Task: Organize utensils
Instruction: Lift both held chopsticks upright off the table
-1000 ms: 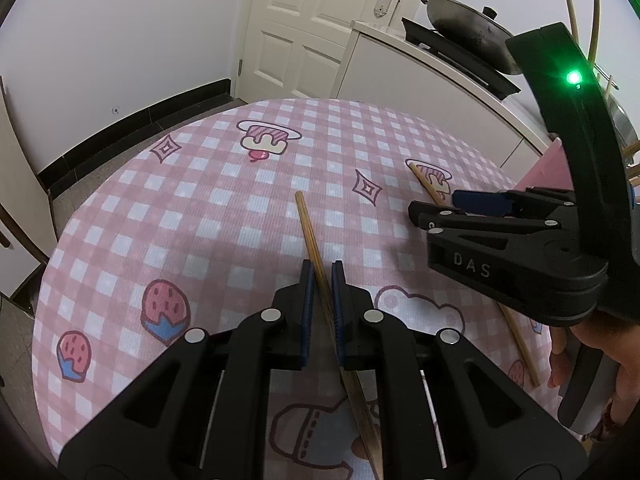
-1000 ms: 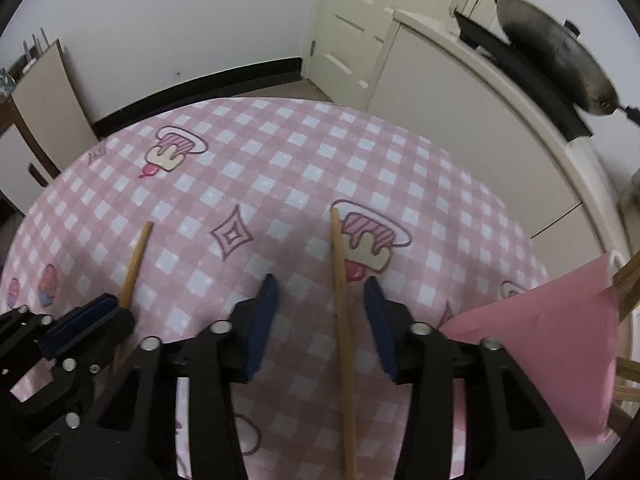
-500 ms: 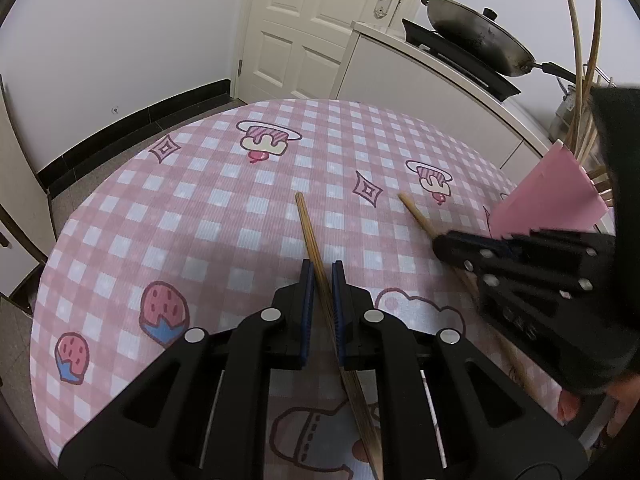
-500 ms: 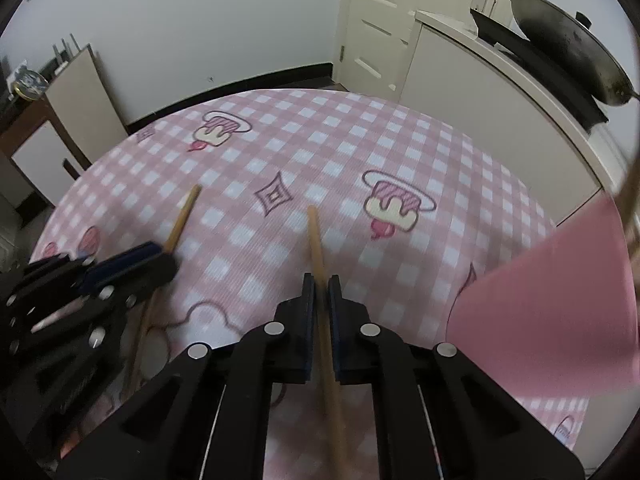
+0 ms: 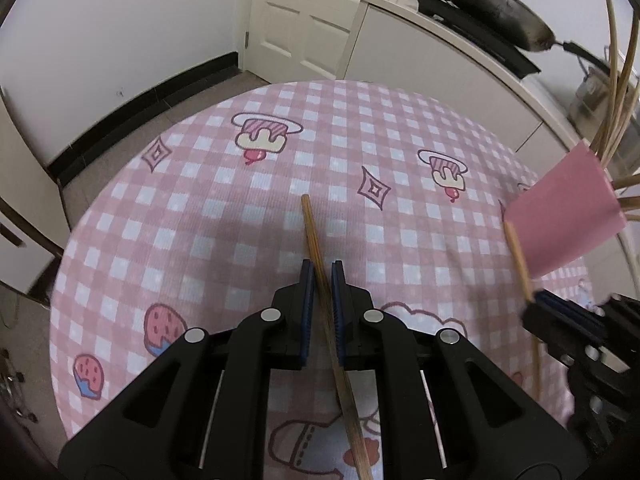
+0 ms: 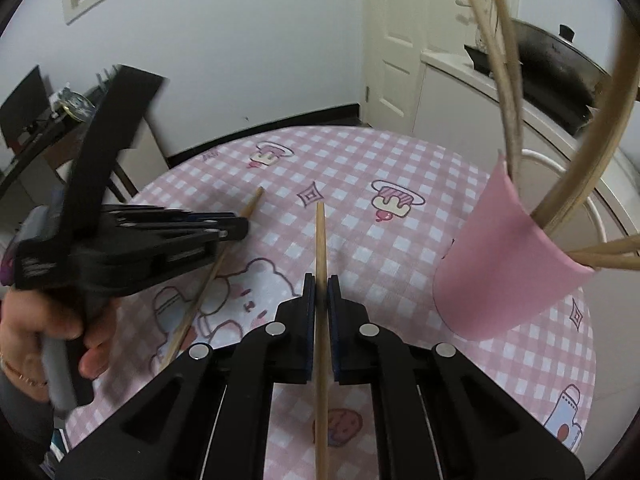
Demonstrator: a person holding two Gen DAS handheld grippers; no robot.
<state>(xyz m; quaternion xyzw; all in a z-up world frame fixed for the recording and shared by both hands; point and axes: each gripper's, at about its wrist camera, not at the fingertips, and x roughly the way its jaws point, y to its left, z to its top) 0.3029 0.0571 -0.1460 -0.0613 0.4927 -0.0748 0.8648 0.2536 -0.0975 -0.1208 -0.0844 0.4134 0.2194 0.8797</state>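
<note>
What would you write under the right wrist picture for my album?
Right gripper clamps a wooden chopstick beside the pink cup of chopsticks.

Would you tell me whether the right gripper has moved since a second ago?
Yes: the right gripper, shut on a chopstick, has swung toward the pink cup.

Left hand-held gripper [image 5: 320, 280]: black angular plastic frame, blue pads lining both fingers, round silver screw heads at the pivots. Right hand-held gripper [image 6: 320, 292]: identical build. The person's left hand [image 6: 44, 336] wears a thin wrist bracelet and grey sleeve.
</note>
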